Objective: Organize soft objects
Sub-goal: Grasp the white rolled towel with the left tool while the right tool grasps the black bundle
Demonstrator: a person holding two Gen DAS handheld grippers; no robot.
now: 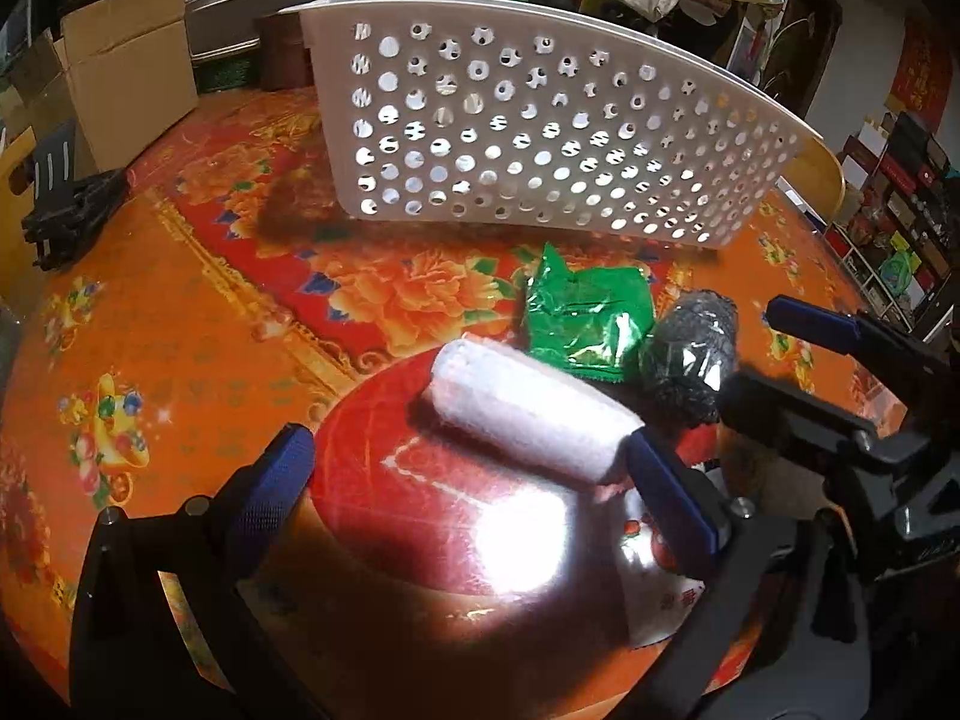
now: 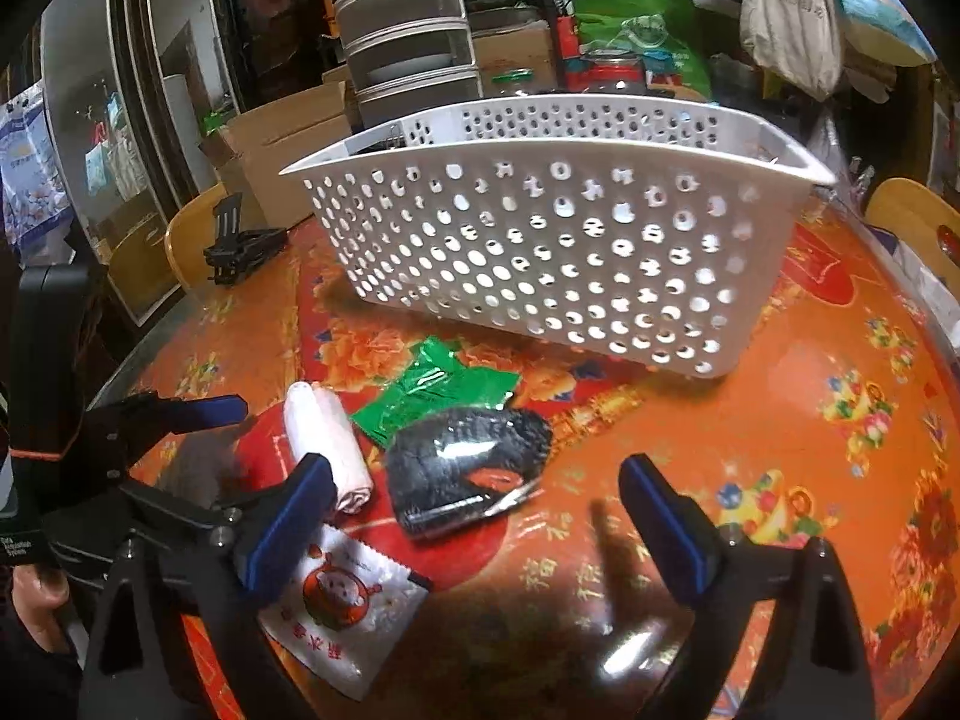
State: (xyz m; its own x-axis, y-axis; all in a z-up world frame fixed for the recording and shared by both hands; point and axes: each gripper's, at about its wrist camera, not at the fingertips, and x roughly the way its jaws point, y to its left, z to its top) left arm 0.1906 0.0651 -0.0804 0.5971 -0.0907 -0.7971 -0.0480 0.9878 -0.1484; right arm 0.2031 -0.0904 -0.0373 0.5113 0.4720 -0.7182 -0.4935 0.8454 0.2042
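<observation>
A white perforated basket [image 1: 528,138] stands on the table at the back; it also shows in the right wrist view [image 2: 540,252]. In front of it lie a white rolled cloth [image 1: 528,420] [image 2: 327,444], a green foil packet [image 1: 585,318] [image 2: 438,390], a black item in clear wrap [image 1: 690,354] [image 2: 468,474] and a white packet with a red print [image 2: 342,600] [image 1: 666,600]. My left gripper [image 1: 480,492] is open, low over the table, its right fingertip beside the roll's near end. My right gripper [image 2: 480,534] is open just in front of the black item.
The table [image 1: 180,312] has an orange and red flowered cover. A black clamp-like object [image 1: 66,210] [image 2: 240,240] lies at its far left edge. Cardboard boxes [image 1: 120,78], drawers and bags crowd behind the table. A wooden chair back [image 2: 912,222] stands at the right.
</observation>
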